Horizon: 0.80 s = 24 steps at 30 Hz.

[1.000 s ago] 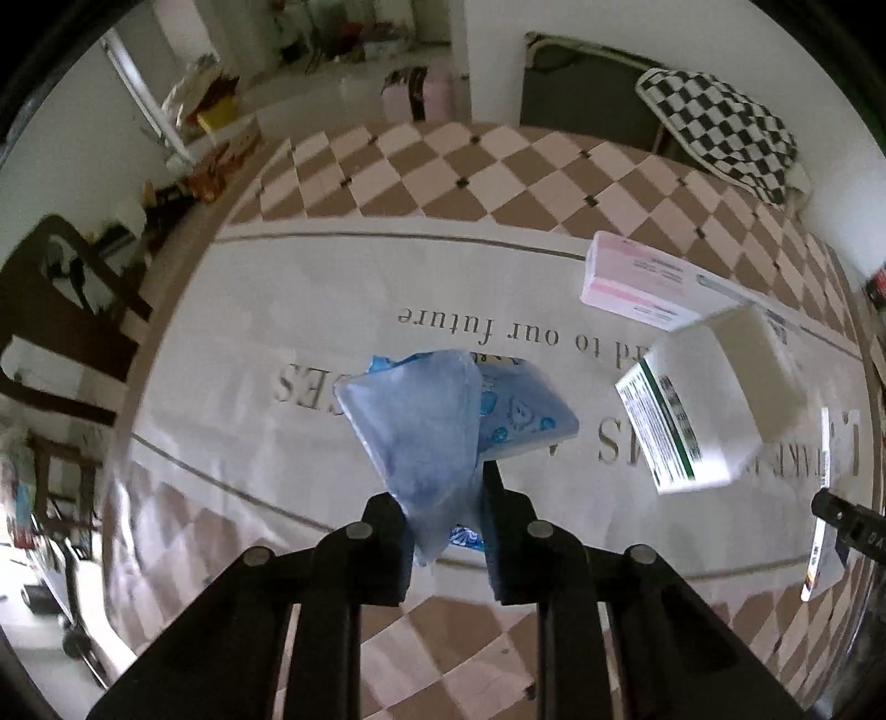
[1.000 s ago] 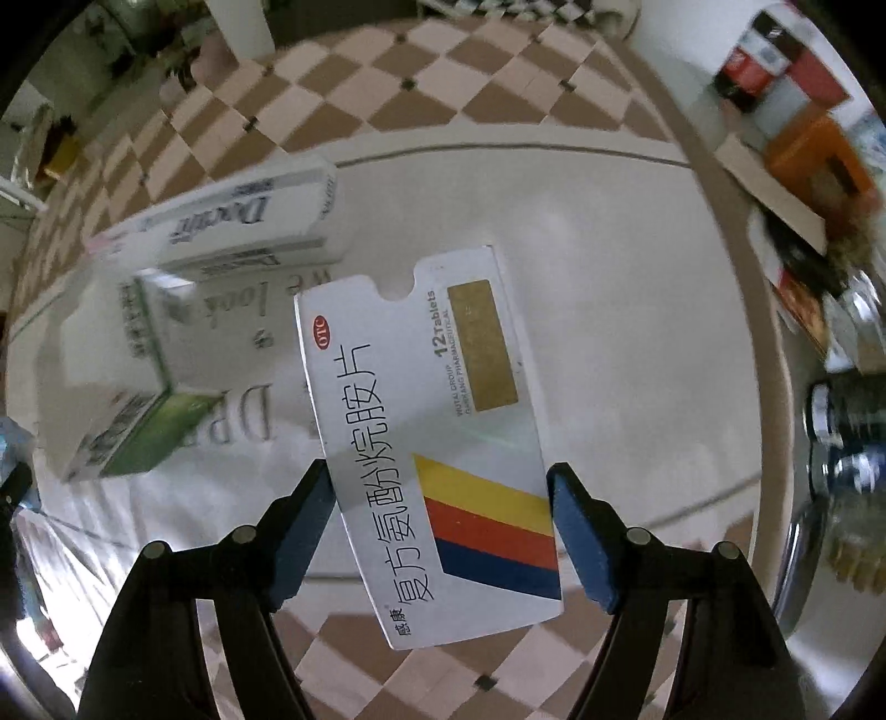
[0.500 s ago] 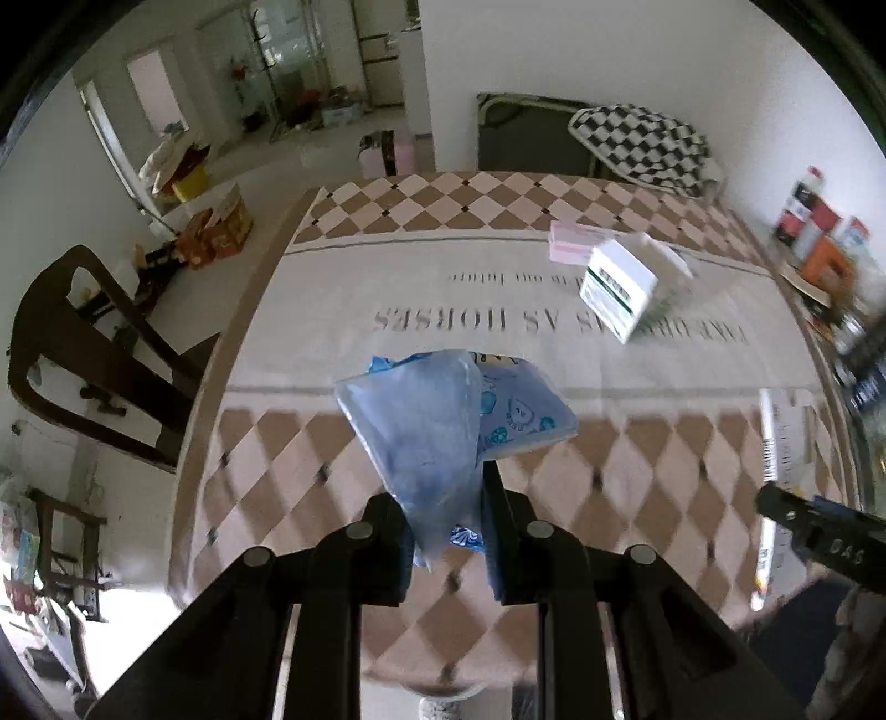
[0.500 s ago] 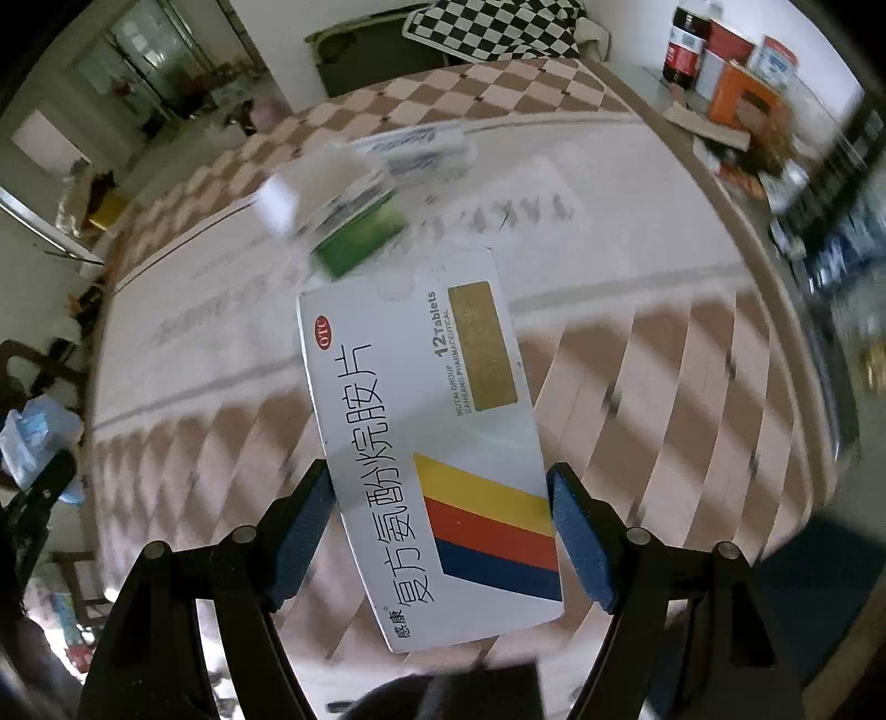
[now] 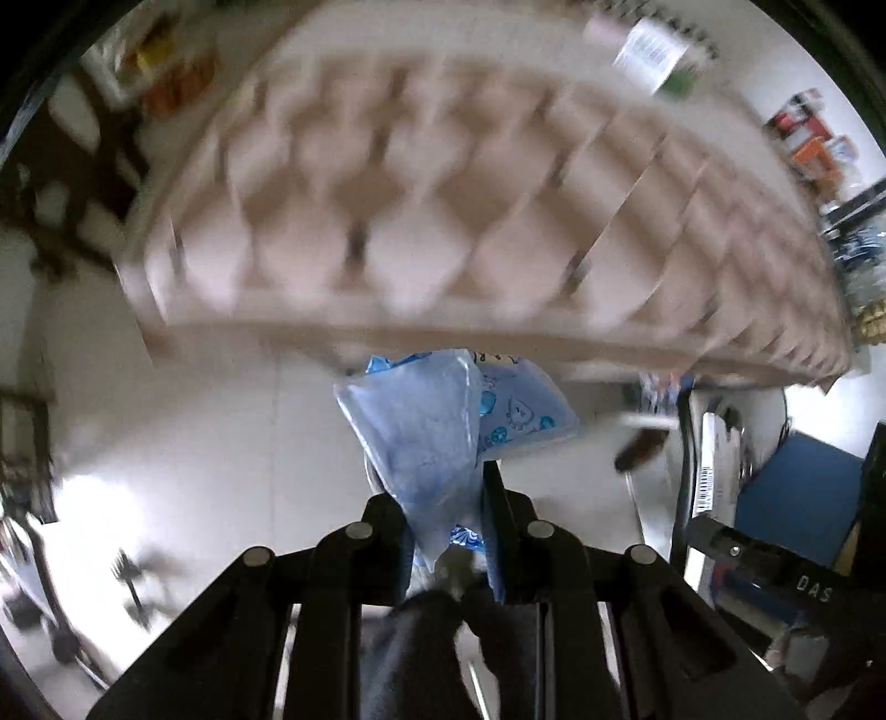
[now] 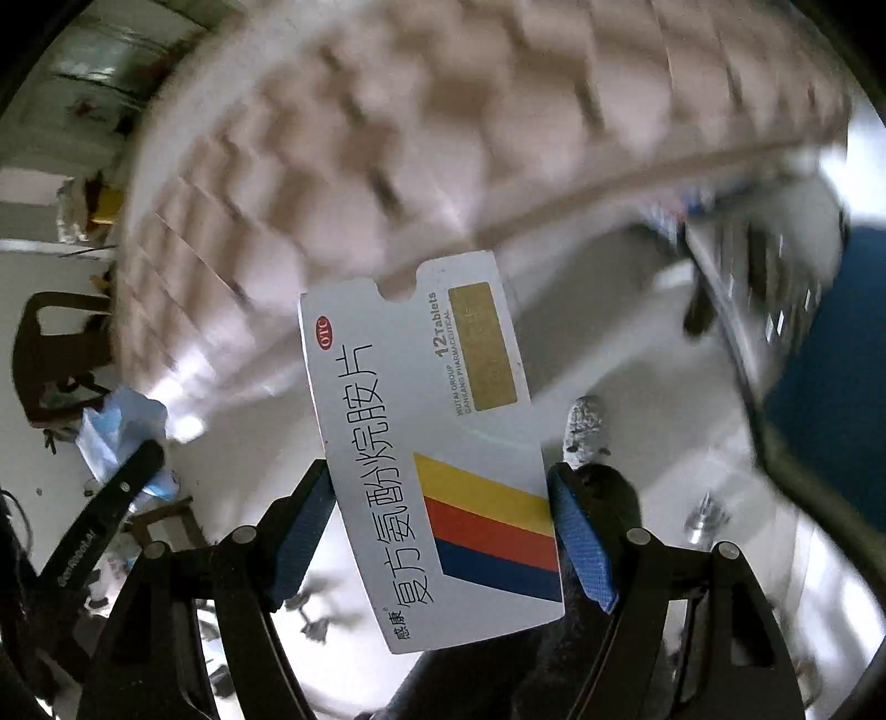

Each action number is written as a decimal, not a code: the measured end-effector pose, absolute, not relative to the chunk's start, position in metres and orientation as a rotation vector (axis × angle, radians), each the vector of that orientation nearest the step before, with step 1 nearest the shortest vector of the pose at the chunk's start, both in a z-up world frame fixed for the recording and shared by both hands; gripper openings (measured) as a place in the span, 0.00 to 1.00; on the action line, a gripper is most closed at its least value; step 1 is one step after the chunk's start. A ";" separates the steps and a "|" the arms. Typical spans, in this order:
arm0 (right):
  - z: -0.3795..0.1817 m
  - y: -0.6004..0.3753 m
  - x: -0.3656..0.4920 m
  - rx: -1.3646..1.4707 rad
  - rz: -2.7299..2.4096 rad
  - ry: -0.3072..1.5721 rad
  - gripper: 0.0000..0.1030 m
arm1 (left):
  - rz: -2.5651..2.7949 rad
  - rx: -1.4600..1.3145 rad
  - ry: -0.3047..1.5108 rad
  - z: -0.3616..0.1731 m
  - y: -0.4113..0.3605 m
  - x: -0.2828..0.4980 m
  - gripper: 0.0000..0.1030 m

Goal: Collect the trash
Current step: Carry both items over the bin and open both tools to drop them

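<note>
- The left gripper point(image 5: 446, 512) has its two black fingers squeezed close together. They pinch a crumpled blue plastic wrapper point(image 5: 437, 426) with little cartoon prints on it.
- The wrapper sticks up out of the fingers like a small flag. It hangs in the air above the pale floor point(image 5: 194, 443), just past the edge of the table.
- The left gripper points down at the floor. Something dark, maybe a person's clothes, shows right under it, but it is too dim to tell.
- The table point(image 5: 443, 221) fills the top of the left view. It has a cloth with tan and cream diamonds, all blurry. A white box point(image 5: 650, 47) sits far off on the table near the top edge.
- The right gripper point(image 6: 443, 531) has its blue pads spread about halfway. They press on the two long sides of a flat white medicine box point(image 6: 432, 459).
- The medicine box has yellow, red and blue stripes, a gold patch and a red mark near the top. It stands up from the pads and leans a little to the left, out over the floor and just off the table edge.
- The right gripper points steeply down.
- Right of the medicine box is a blurry metal frame point(image 6: 736, 343), and past that something big and blue point(image 6: 830, 376).
</note>
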State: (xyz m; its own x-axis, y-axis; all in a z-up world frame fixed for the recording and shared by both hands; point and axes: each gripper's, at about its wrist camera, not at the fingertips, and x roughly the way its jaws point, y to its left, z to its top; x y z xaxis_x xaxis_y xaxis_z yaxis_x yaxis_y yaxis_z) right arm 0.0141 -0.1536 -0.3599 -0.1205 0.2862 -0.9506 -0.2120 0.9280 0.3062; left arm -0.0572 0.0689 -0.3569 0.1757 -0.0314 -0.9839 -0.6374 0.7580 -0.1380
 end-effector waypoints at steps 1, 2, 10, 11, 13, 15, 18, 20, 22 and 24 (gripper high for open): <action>-0.378 -0.156 0.008 0.070 0.415 1.674 0.76 | 0.468 -0.636 1.365 -0.375 0.070 -0.060 0.17; -0.398 -0.160 0.003 0.090 0.402 1.707 0.77 | 0.466 -0.663 1.384 -0.394 0.072 -0.062 0.18; -0.582 -0.153 -0.015 0.179 0.354 1.854 0.76 | 0.395 -0.894 1.501 -0.591 0.094 -0.045 0.22; -0.604 -0.150 -0.014 0.194 0.349 1.860 0.77 | 0.392 -0.905 1.506 -0.606 0.095 -0.043 0.22; -0.648 -0.144 -0.010 0.219 0.349 1.868 0.76 | 0.385 -0.938 1.510 -0.647 0.097 -0.040 0.23; -0.684 -0.137 -0.007 0.237 0.352 1.874 0.76 | 0.387 -0.962 1.521 -0.680 0.101 -0.039 0.27; -0.734 -0.127 -0.002 0.244 0.349 1.882 0.76 | 0.378 -0.962 1.532 -0.706 0.101 -0.042 0.43; -0.758 -0.121 0.000 0.246 0.351 1.887 0.77 | 0.376 -0.966 1.534 -0.714 0.105 -0.043 0.83; -0.774 -0.117 0.000 0.251 0.359 1.884 0.77 | 0.386 -0.967 1.536 -0.720 0.106 -0.045 0.95; -0.789 -0.108 0.001 0.261 0.378 1.897 0.78 | 0.407 -0.951 1.546 -0.721 0.112 -0.054 0.95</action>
